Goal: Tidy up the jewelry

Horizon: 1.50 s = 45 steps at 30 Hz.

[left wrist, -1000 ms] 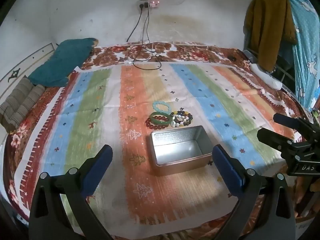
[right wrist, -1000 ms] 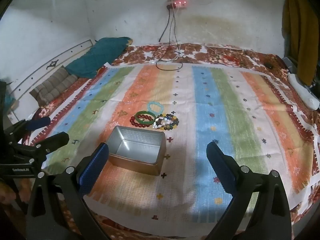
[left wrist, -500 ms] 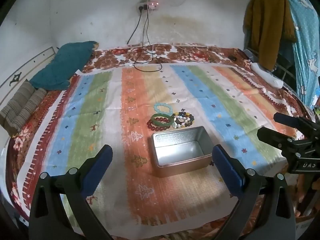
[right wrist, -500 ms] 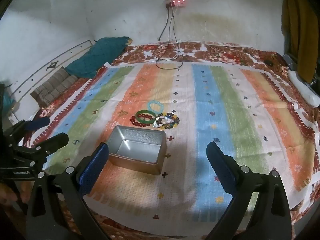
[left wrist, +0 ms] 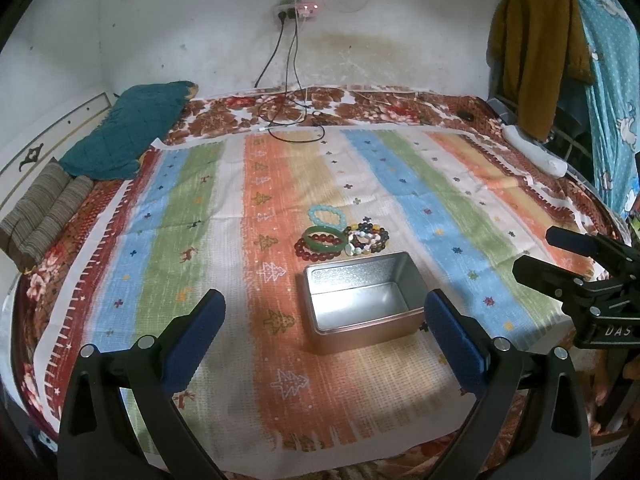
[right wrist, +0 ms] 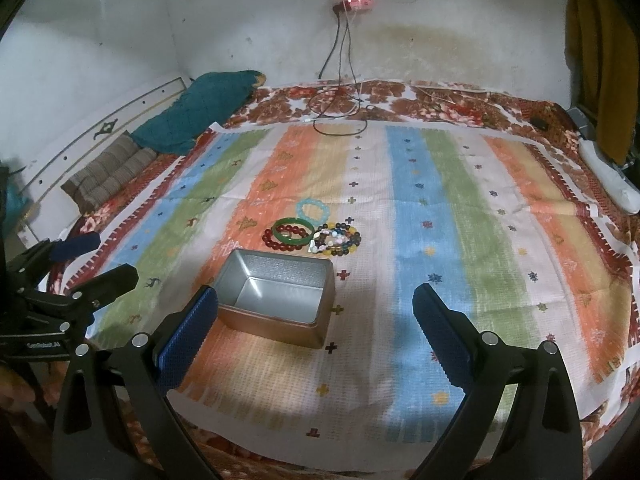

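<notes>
An empty silver tin box (left wrist: 362, 304) sits on the striped cloth (left wrist: 200, 208); it also shows in the right wrist view (right wrist: 278, 298). Just behind it lie bracelets: a green bangle (left wrist: 324, 239) on a dark red bead bracelet (left wrist: 310, 254), a pale blue bead bracelet (left wrist: 326, 216) and a pile of mixed-colour bead bracelets (left wrist: 368, 237). The right wrist view shows the green bangle (right wrist: 292, 229) and the mixed pile (right wrist: 336, 239). My left gripper (left wrist: 322, 314) is open and empty, in front of the box. My right gripper (right wrist: 314, 314) is open and empty, right of the box.
The cloth covers a bed with a floral sheet (left wrist: 360, 106). A teal pillow (left wrist: 132, 132) and a striped cushion (left wrist: 44, 208) lie at the far left. Black cables (left wrist: 296, 120) trail from a wall socket. Clothes (left wrist: 532, 48) hang at the right.
Both grippers have shifted only slightly; the left view has tilted a little. Both stay open and nothing on the cloth has moved.
</notes>
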Each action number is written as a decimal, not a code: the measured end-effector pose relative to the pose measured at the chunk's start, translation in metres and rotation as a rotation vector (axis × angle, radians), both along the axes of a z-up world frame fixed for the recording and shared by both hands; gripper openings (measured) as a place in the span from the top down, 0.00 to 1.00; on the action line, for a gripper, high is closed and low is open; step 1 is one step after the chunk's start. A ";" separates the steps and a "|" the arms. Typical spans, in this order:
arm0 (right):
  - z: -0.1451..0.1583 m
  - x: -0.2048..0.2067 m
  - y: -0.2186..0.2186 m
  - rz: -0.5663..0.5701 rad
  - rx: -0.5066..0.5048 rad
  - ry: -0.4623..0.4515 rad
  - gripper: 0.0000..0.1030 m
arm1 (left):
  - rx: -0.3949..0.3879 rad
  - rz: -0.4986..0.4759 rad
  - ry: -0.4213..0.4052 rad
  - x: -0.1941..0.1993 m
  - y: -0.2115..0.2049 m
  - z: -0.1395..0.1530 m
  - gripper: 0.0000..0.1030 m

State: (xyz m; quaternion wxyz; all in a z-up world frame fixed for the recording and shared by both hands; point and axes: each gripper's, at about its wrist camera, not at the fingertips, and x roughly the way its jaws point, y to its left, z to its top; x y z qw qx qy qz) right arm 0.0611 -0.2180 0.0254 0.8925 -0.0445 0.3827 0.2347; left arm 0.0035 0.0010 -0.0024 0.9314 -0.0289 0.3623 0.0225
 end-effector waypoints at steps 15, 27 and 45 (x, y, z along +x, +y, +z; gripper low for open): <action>-0.002 0.005 0.000 -0.025 -0.009 0.012 0.04 | 0.020 0.024 -0.002 -0.004 -0.001 0.003 0.05; -0.004 0.008 0.000 -0.029 0.002 0.005 0.04 | 0.023 0.029 0.006 -0.005 0.001 0.001 0.05; -0.010 0.047 0.004 -0.033 0.014 0.072 0.04 | -0.058 0.041 0.080 0.038 0.014 -0.009 0.05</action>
